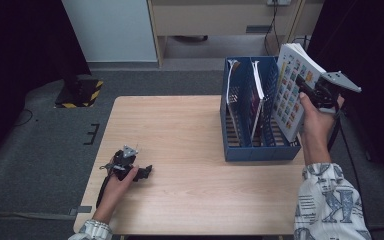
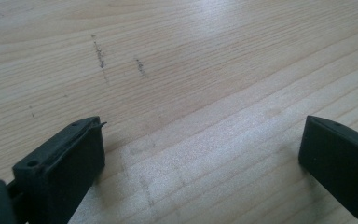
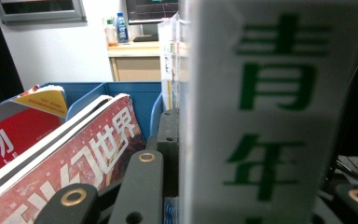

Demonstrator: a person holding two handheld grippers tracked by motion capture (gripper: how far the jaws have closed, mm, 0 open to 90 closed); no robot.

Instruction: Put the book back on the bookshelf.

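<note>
Over far-right table edge, above blue file rack (image 1: 260, 150): thick magazine (image 1: 295, 90), white spine with green characters, cover of small coloured tiles; held upright, slightly tilted, lower corner at or just inside rightmost slot.

Right gripper (image 1: 310, 92): raised beside rack, jaws pinching magazine across its spine edge; in right gripper view, black jaw pressed flat against white spine (image 3: 279, 112). Grip firm by appearance.

Left gripper (image 1: 142, 173): resting low at near-left of table (image 1: 180, 130), well apart from rack; jaws spread wide, nothing between, bare wood grain beneath (image 2: 200, 93).

Rack contents: 2 magazines already standing in slots left of held one, 1 with red cover (image 3: 14, 135), 1 with red-and-white lettered cover (image 3: 88, 154). 3 compartments visible; rightmost apparently free, though floor of slot hidden behind magazine.

Step in hand, judged: filing of 3rd magazine into rightmost compartment; insertion begun or about to begin, not yet seated.

Next move, judged: lower magazine straight down between divider and outer wall, spine kept vertical, until bottom edge meets rack floor; then spread right jaws and withdraw upward.

Cautions: bottom corner liable to catch on divider or outer rim; pages liable to fan and snag; early release likely to let magazine topple outward off table edge. Left gripper available to steady rack if it shifts.
</note>
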